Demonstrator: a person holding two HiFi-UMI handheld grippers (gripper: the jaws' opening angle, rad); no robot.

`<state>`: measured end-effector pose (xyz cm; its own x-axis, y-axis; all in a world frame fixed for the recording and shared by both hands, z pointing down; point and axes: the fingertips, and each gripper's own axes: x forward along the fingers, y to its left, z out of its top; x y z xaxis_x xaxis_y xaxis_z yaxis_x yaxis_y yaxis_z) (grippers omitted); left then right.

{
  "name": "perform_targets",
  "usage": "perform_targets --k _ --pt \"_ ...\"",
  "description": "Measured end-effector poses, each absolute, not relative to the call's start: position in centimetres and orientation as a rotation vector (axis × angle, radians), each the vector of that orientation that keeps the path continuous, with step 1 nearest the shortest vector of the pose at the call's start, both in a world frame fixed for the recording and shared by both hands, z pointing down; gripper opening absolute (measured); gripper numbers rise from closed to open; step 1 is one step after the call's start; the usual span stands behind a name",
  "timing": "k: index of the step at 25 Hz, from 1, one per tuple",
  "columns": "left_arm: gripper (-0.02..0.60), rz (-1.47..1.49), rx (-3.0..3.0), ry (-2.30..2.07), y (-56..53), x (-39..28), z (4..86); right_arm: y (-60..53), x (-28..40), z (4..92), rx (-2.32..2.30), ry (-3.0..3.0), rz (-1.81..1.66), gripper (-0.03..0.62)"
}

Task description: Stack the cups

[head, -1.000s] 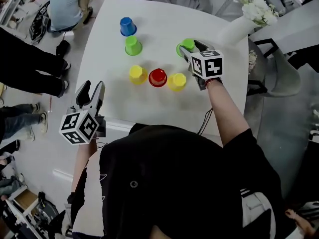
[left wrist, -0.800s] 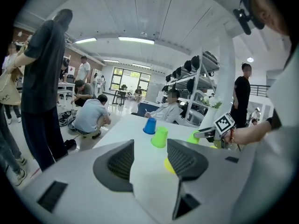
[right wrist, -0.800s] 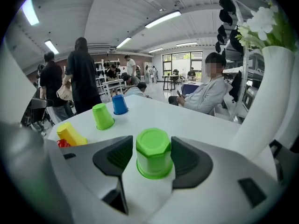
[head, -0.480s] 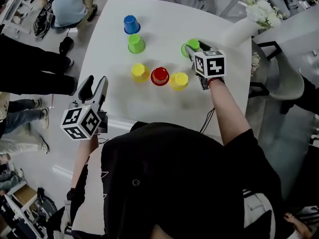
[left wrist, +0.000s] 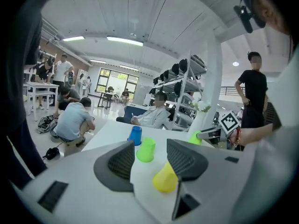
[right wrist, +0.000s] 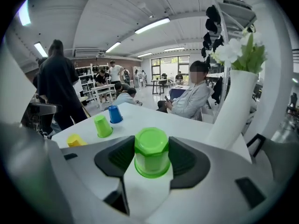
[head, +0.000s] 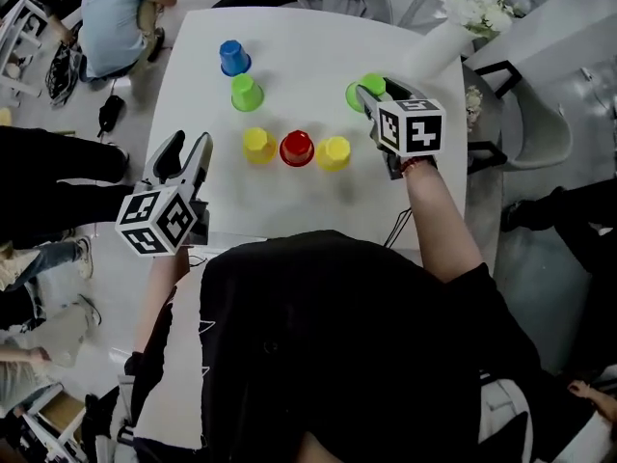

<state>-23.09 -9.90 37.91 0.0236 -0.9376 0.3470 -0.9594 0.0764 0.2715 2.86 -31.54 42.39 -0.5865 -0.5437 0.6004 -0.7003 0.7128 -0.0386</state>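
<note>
Closing in the last moment, your right claw (head: 372,95) now pinches the upturned green cup (head: 367,87) between its pads at the table's (head: 289,205) far right.

Your left claw (head: 183,157) has drifted in over the table's near left edge, jaws apart with nothing between them. Past it the left yellow cup (head: 257,144), red cup (head: 296,148) and right yellow cup (head: 334,151) stand in a close row. The second green cup (head: 246,93) and blue cup (head: 231,56) sit farther back. A white vase (head: 439,41) stands just beyond your held cup, and a crouching person (head: 116,13) is off the far left corner.
</note>
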Motion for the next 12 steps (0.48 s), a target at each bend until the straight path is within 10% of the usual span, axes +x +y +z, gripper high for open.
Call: perform_targets --k 12 --pt "0.221 0.039 2.065 -1.796 -14.9 -20.7 36.4 -26.4 2.9 35.0 0.992 -2.523 0.384 0.227"
